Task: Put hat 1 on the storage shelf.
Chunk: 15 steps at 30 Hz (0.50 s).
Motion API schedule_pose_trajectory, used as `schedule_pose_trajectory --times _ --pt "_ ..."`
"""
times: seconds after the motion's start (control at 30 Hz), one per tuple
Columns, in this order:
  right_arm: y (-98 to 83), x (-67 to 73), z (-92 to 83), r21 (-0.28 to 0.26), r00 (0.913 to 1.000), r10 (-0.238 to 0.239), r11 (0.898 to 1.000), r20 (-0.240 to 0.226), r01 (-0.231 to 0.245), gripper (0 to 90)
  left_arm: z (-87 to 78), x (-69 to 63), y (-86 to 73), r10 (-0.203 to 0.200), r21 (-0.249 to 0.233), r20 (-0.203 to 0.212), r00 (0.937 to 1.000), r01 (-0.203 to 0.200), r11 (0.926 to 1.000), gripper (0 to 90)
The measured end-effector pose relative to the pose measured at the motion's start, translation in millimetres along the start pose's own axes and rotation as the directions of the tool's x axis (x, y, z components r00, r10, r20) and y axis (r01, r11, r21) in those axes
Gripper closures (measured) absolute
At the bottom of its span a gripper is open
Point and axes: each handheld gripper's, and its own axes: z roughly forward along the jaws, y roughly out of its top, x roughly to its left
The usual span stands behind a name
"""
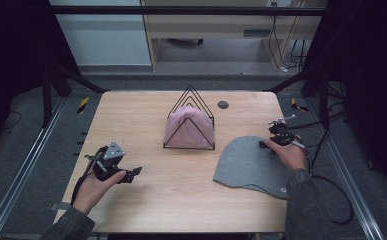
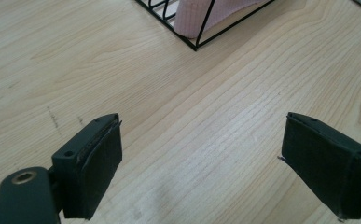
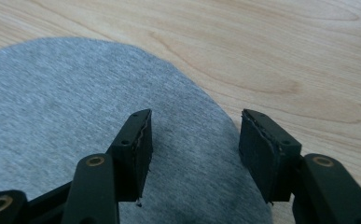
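Note:
A grey beanie lies flat on the wooden table at the right. A pink beanie sits inside a black wire rack at the table's middle. My right gripper hovers low over the grey beanie's far right edge. In the right gripper view its jaws stand apart above the grey beanie, and the gripper is open. My left gripper is near the table's left front, open over bare wood. The rack's corner and the pink beanie lie ahead of it.
A small dark round grommet is set in the table behind the rack. Cables trail off the table's right side. Metal rails run along both sides on the floor.

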Motion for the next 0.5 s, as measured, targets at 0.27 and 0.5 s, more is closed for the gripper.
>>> schedule_pose_trajectory --times 0.27,0.5 --pt "-1.4 -1.8 1.1 0.014 0.9998 -0.002 1.000 0.021 0.001 41.0 -0.3 0.3 -8.4 -0.002 0.014 -0.008 1.0000 0.002 0.9999 11.8" --pt "-4.5 -0.6 -2.1 0.017 0.9998 -0.019 1.000 0.004 0.019 51.5 -0.4 0.0 -11.4 -0.002 0.022 -0.005 1.0000 0.002 0.9998 12.0"
